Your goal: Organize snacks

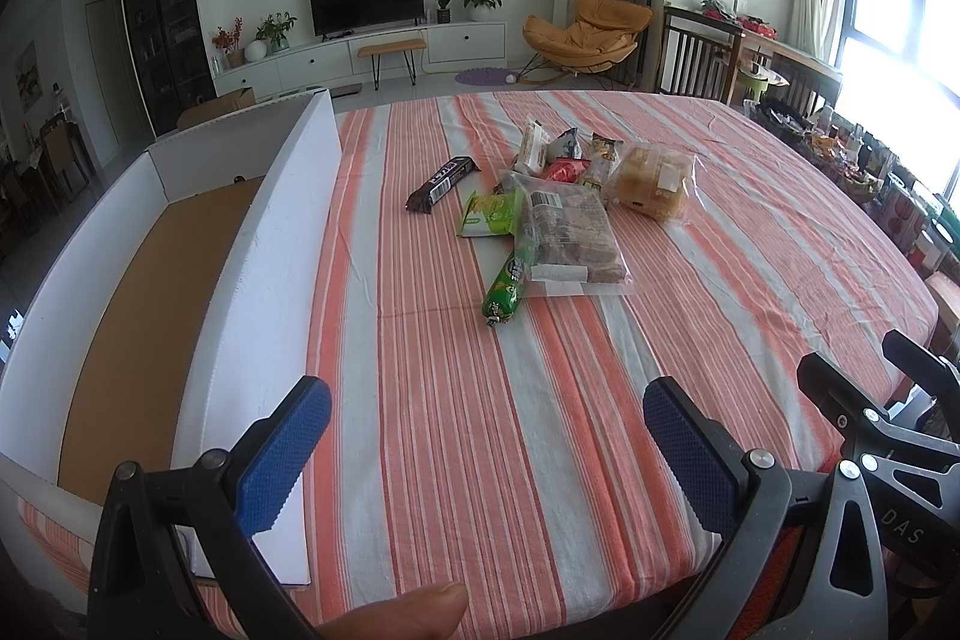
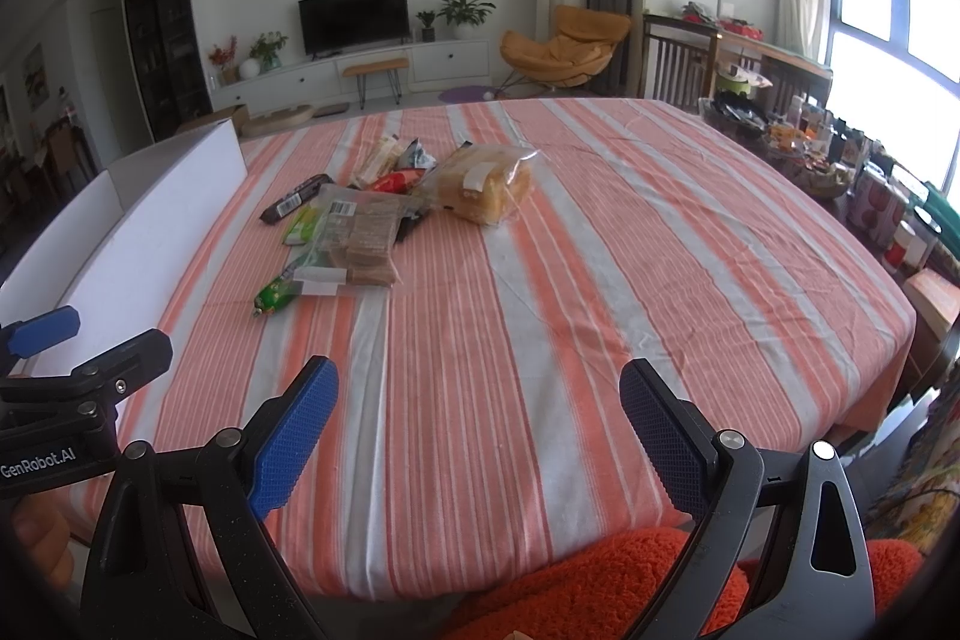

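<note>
Both grippers are just hanging at the near edge of the table with nothing in them. The left gripper (image 1: 486, 436) has its blue textured pads spread wide apart, and so does the right gripper (image 2: 480, 427), empty gap between the fingers on both.

The stuff to sort is a loose pile of snacks well ahead of both, mid-table: a green tube-shaped sausage snack (image 1: 507, 283) poking out nearest, a clear flat bag of brown wafer squares (image 1: 567, 235) lying partly over it, a light green sachet (image 1: 489, 214), a dark brown chocolate bar wrapper (image 1: 443, 184) off to the left side of the heap, and a puffy clear bag of yellow sponge cake (image 1: 651, 178) at the right. Some smaller packets sit behind, hard to read. The white open cardboard box with a brown bottom (image 1: 282, 220) sits along the left, looks empty as far as one can see.

Where it could go sideways, probably: the wafer bag overlaps the green tube, so pulling either drags the other. The slippery film could squirt out of the pads, and squeezing the cake bag hard would squash it.

Everything's on a bed or table covered in an orange-and-white striped cloth (image 2: 540, 280), which could bunch up under a scraping fingertip. Behind is a living room: TV, plants, yellow lounge chair, bright window on the right.
</note>
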